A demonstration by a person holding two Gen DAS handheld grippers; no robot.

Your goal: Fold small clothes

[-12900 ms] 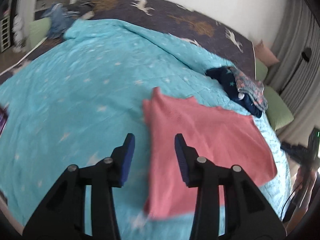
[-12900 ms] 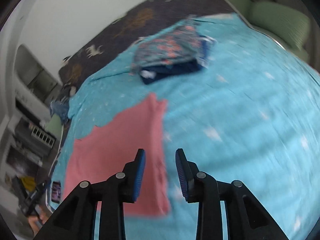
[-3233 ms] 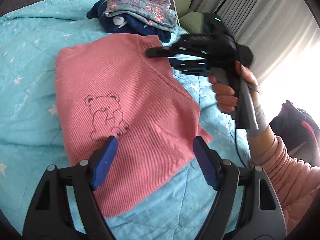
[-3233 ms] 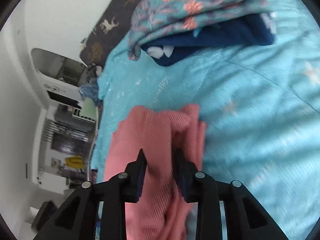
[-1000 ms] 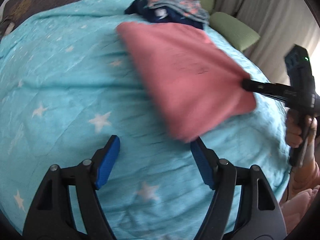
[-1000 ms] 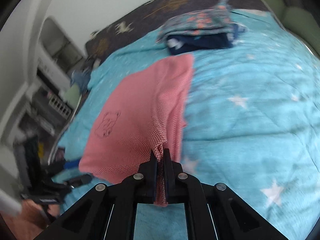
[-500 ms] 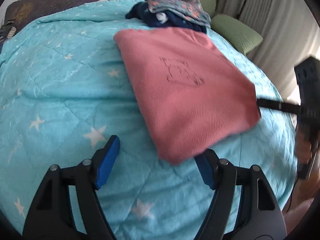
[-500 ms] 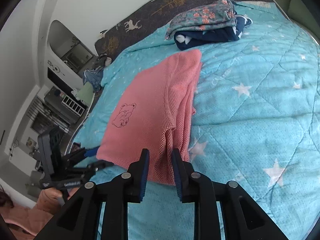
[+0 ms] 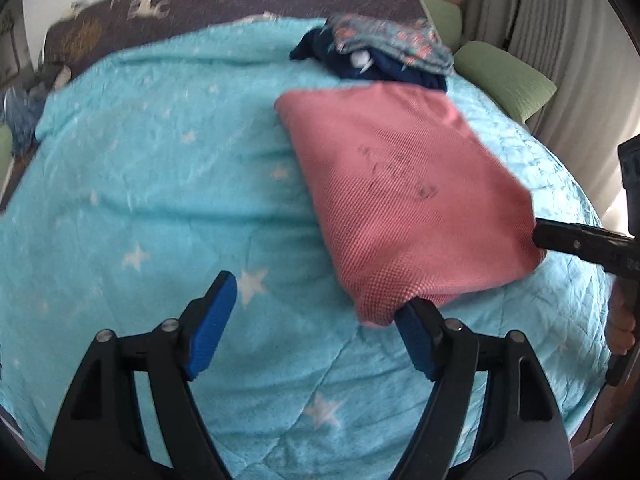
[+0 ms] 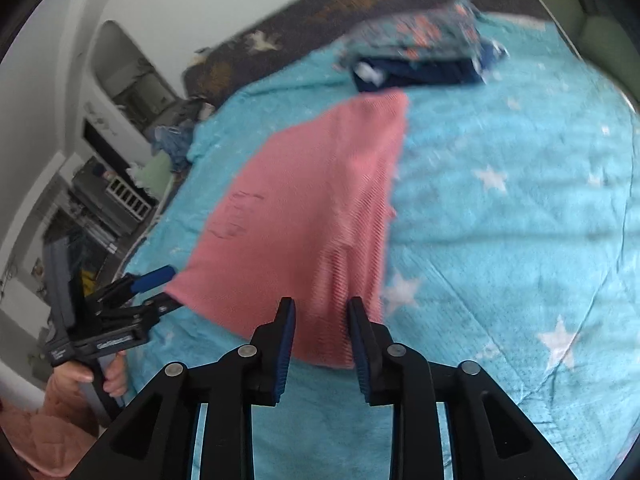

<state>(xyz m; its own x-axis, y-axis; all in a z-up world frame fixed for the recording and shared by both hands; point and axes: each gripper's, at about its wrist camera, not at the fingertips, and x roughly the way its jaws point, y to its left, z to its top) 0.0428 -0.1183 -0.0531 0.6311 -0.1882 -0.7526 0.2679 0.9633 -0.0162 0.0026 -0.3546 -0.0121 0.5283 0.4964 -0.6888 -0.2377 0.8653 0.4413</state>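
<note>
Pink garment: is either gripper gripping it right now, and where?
Nothing is held. The pink garment lies on the blue quilt; the left gripper and right gripper are both open at its near edge.

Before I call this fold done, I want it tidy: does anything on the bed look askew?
The pink top lies slantwise on the blue quilt, its far edge against the folded pile. In the right wrist view its near right edge looks bunched and uneven, though blur hides detail.
</note>
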